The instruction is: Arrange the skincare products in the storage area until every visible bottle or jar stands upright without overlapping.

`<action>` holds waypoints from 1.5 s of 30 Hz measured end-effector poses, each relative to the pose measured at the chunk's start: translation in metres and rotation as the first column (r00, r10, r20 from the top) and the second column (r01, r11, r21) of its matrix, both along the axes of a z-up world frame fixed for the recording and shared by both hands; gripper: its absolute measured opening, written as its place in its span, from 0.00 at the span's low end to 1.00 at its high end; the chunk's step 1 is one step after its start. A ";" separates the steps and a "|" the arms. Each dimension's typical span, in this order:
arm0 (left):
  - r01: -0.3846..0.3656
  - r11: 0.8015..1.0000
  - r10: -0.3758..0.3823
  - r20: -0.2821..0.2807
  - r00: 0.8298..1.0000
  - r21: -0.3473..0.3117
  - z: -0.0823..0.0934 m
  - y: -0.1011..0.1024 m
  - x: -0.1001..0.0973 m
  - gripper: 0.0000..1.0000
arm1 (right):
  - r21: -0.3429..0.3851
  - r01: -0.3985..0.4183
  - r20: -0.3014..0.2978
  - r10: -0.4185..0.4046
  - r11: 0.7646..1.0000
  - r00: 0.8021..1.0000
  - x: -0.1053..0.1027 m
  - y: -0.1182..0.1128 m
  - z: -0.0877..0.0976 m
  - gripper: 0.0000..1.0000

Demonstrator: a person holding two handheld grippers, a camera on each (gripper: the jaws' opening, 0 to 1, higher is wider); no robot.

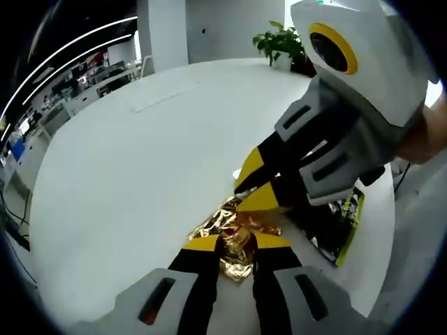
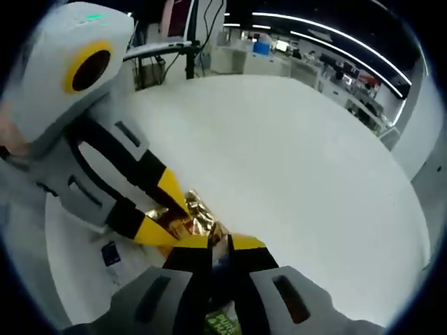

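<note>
Left gripper view looks across a broad white worktop [image 1: 140, 160], and near its closer edge lies a crumpled gold foil wrapper [image 1: 234, 241], shiny and creased. The left claw [image 1: 237, 244] rises from the bottom of this view with its two yellow-tipped jaws drawn close on either side of the foil, pinching one end of it. The right claw [image 1: 253, 187] comes in from the right, its grey and black body slanting down, and its yellow tips meet the far end of the same wrapper. Just beside that claw, toward the right edge of the worktop, a flat dark packet with a yellow-green border [image 1: 347, 222] lies partly hidden under it. A potted green plant [image 1: 279, 43] stands at the far edge of the worktop. Right gripper view shows the same scene from the other side: the right claw [image 2: 222, 246] has its jaws nearly together with foil and a dark strip between them, and a patch of green printed packaging [image 2: 222, 324] shows low between the jaws. The left claw [image 2: 167, 213] reaches in from the left, its yellow tips closed on the gold foil wrapper [image 2: 194, 213]. A small dark label [image 2: 110, 254] lies on the worktop [image 2: 293, 160] near the left edge.
</note>
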State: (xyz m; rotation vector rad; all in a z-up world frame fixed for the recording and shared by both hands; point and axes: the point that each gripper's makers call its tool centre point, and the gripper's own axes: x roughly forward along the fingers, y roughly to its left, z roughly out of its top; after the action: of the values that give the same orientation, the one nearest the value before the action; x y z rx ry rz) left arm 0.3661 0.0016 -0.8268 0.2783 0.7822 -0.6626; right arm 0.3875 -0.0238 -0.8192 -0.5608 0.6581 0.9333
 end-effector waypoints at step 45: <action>0.024 1.000 -0.024 -0.008 1.000 -0.001 0.001 -0.003 -0.003 0.28 | -0.064 -0.180 -0.081 0.175 0.982 0.981 -0.094 -0.070 -0.009 0.23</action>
State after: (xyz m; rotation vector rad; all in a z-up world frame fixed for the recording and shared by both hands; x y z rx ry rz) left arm 0.3629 -0.0017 -0.8257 0.2849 0.7870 -0.6870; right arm 0.2938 -0.0938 -0.8279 -0.6578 0.7192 1.1060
